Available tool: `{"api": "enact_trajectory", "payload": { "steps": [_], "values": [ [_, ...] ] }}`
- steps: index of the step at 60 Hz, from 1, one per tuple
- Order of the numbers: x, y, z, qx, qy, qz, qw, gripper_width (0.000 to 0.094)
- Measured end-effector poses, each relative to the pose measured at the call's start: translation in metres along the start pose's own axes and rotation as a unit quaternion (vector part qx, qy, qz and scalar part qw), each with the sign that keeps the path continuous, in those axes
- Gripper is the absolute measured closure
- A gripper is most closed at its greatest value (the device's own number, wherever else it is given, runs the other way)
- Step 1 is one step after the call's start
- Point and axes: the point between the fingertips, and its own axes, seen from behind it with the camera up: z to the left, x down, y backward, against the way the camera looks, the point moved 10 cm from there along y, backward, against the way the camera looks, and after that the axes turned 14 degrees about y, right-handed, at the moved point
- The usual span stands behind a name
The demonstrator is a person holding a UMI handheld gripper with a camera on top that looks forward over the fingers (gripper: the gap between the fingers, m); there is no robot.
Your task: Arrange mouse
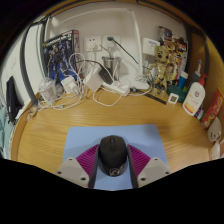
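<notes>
Your hand-held gripper (111, 172) grips the mouse (111, 153), a rounded, matte black shape at six o'clock, pinched between pink pads (88, 158) over the blue mat (90, 138) on the wooden tabletop (45, 135).

Only the front of the tool (111, 168) shows. It has two broad fingers (74, 167) of pale grey-white material, each a flat, angular plate with a slanted outer edge. The inner face of each finger carries a magenta pad (90, 156) with a ribbed, striped surface. Between the fingers, lower down, a pale grey strip of the tool's body is visible. No cables, screws or markings can be made out.
</notes>
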Motion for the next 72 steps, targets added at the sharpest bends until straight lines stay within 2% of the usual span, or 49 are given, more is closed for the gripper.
{"api": "enact_trajectory", "payload": {
  "steps": [6, 7, 20, 27, 38, 52, 72],
  "values": [
    [0.001, 0.007, 0.0, -0.002, 0.005, 0.011, 1.0, 0.0046],
    [0.001, 0.009, 0.0, -0.001, 0.006, 0.012, 1.0, 0.0089],
    [-0.006, 0.081, -0.004, 0.035, 0.027, 0.022, 0.999, 0.0068],
    [-0.027, 0.137, 0.0, 0.028, 0.017, -0.01, 0.999, 0.0071],
    [-0.069, 0.229, 0.003, 0.069, 0.006, -0.064, 0.996, 0.0067],
    [-0.097, 0.31, 0.02, 0.077, -0.024, -0.134, 0.988, 0.0067],
    [-0.074, 0.351, 0.043, 0.091, -0.022, -0.126, 0.988, 0.0069]
  ]
}}
